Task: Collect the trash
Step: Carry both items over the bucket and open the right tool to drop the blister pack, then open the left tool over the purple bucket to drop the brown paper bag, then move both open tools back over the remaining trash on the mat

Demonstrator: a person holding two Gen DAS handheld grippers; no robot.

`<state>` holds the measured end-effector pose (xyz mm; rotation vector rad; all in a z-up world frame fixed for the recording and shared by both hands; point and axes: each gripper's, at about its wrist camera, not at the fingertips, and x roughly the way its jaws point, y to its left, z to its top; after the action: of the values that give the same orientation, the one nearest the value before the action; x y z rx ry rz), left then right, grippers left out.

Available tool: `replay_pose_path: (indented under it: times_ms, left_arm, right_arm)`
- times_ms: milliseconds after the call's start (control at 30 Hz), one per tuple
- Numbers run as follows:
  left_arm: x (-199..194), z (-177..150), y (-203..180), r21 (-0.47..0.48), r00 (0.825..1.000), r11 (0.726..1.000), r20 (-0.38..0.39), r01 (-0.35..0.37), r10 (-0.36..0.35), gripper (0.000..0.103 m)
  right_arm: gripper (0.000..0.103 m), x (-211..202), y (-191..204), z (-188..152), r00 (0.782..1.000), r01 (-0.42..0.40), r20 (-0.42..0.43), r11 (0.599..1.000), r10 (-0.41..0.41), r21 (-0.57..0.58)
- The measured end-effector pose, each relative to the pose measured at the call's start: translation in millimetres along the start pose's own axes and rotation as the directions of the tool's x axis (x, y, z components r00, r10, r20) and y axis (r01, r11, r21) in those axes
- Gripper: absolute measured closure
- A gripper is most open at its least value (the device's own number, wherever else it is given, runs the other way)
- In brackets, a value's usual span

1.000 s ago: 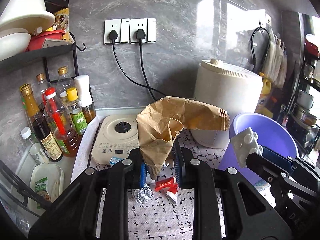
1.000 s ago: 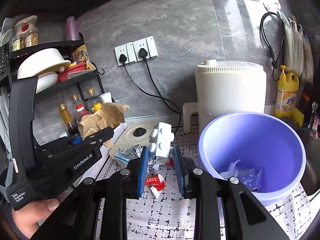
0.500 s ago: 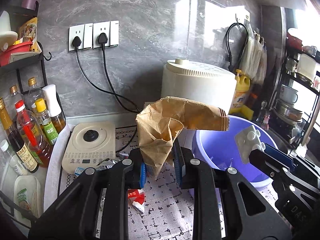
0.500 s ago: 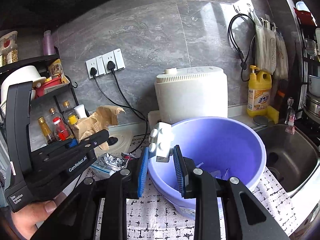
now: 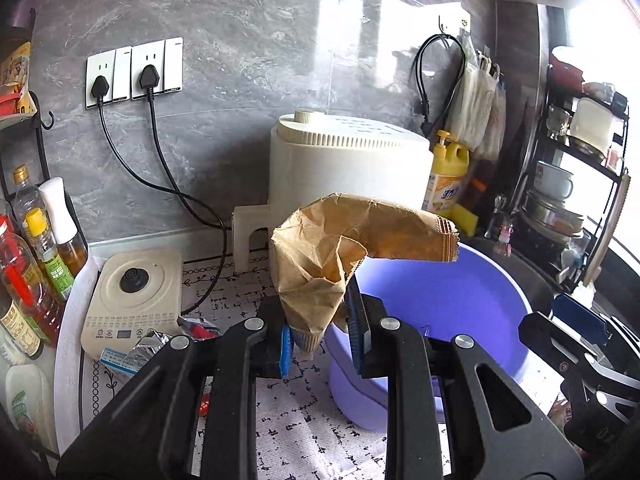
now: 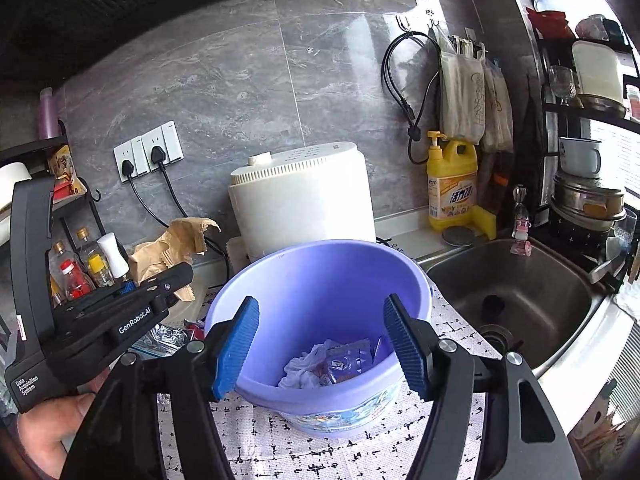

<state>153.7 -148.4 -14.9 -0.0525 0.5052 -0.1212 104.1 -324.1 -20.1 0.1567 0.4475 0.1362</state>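
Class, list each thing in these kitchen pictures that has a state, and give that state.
Left claw: shut on the brown paper bag.
Right claw: opening, nothing between its pads.
Purple bucket: upright, holding wrappers.
Two wall plugs: plugged in.
Sink: no water seen.

The crumpled paper bag [image 5: 352, 248] hides the far-left rim of the purple bucket [image 5: 448, 292] beyond the left gripper [image 5: 320, 338]. Left of it, the sauce bottles [image 5: 24, 276] are cut off by the picture's edge.

— What is seen over the purple bucket [image 6: 320, 276]?
— The right gripper [image 6: 320, 344] is held above it, jaws opening, nothing between them.
— And inside?
— Crumpled wrappers [image 6: 328, 366] are seen at the bottom.
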Motion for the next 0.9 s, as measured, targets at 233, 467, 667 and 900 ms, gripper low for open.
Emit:
replay_pose_path:
  times_ms: [233, 467, 667, 900]
  left_arm:
    - [15, 2, -25, 0.037, 0.995, 0.995, -0.04, 0.097, -0.096, 0.078]
    - [10, -1, -28, 0.057, 0.996, 0.994, -0.026, 0.089, -0.087, 0.027]
    - [-4, -2, -1, 0.03, 1.0, 0.999, -0.003, 0.014, -0.014, 0.016]
    - [-25, -13, 37, -0.019, 0.995, 0.995, 0.004, -0.096, 0.096, 0.01]
  right_arm:
    - [0.04, -10, -12, -2, 0.998, 0.061, 0.006, 0.998, -0.061, 0.014]
    - [0.04, -15, -19, -3, 0.996, 0.084, 0.006, 0.996, -0.084, 0.03]
    - [0.04, -10, -4, -4, 0.999, 0.038, 0.0, 0.999, -0.038, 0.011]
    - [0.035, -3, 29, -10, 0.998, -0.06, -0.018, 0.997, 0.059, -0.039]
